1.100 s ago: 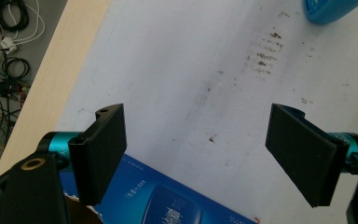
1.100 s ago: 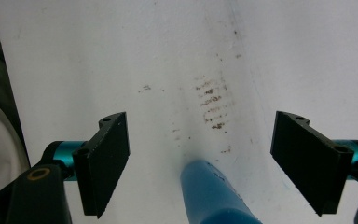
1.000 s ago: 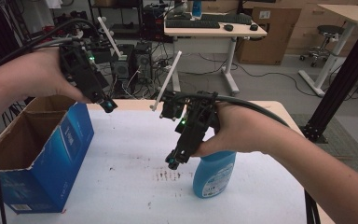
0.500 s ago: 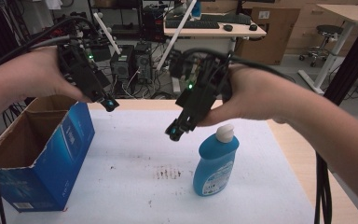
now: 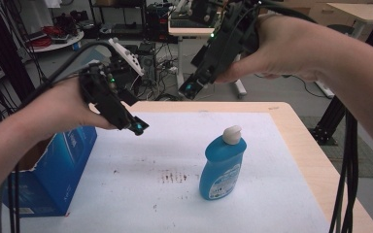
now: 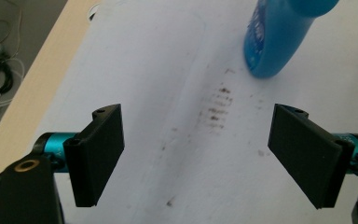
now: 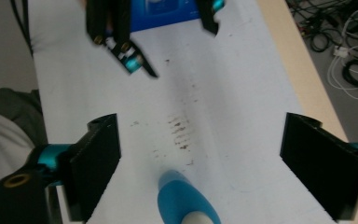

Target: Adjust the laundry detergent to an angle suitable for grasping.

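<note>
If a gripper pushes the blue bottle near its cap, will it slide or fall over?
The blue bottle stands upright, tall over a narrow base, so a push near the white cap would probably tip it rather than slide it. Its smooth, curved plastic may slip between flat pads. The white table cover looks flat, so a low push might slide it.

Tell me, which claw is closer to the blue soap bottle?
Left, though it's close. The left claw hangs low over the white mat beside the blue soap bottle, jaws open. The right claw is raised high above and behind it, also open.
</note>
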A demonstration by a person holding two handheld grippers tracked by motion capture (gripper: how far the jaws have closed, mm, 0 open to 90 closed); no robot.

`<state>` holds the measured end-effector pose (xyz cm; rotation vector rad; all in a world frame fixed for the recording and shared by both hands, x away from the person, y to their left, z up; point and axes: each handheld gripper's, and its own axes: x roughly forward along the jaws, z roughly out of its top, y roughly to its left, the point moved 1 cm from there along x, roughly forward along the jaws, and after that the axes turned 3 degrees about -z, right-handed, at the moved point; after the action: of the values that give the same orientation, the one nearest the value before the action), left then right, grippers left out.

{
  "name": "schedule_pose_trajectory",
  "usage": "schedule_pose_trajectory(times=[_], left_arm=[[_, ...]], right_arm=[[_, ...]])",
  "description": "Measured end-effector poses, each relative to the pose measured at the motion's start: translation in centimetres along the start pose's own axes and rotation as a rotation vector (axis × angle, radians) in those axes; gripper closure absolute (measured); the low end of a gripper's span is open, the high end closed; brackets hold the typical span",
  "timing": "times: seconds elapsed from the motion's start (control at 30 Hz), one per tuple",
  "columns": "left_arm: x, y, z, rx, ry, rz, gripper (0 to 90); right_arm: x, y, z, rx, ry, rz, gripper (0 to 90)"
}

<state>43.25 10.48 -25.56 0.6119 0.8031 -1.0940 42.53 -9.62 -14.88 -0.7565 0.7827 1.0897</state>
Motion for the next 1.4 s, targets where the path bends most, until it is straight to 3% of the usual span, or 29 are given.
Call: schedule_pose_trajectory(times=[0.27,0.63,0.77,0.97,1.03,1.2,1.23,1.4], left_arm=[[3.0,-2.4,0.5,-0.006,-0.092,-0.044,18.5],[8.1,-5.7,2.4,0.004,-0.157,-0.115,18.5],[9.4,-6.3,2.9,-0.019,-0.187,-0.121,18.5],[10.7,-6.7,3.3,-0.021,-0.197,-0.114,18.5],[11.4,-6.9,3.5,-0.042,-0.218,-0.111,18.5],[12.3,-7.2,3.7,-0.047,-0.218,-0.108,18.5],[12.5,-7.2,3.8,-0.032,-0.21,-0.101,18.5],[13.2,-7.4,4.0,-0.054,-0.226,-0.093,18.5]], right_arm=[[-0.8,-0.7,0.3,0.006,-0.007,-0.004,11.7],[-1.0,-1.2,0.3,0.022,-0.004,-0.007,11.7],[-1.0,-1.3,0.3,0.024,-0.003,-0.006,11.7],[-1.1,-1.2,0.2,0.022,-0.006,-0.005,11.7],[-1.1,-1.1,0.3,0.013,-0.002,-0.003,11.7],[-0.9,-1.2,0.3,0.012,0.004,0.001,11.6],[-0.8,-1.2,0.3,0.011,0.006,0.003,11.7],[-0.6,-1.2,0.4,0.007,0.008,0.006,11.7]])
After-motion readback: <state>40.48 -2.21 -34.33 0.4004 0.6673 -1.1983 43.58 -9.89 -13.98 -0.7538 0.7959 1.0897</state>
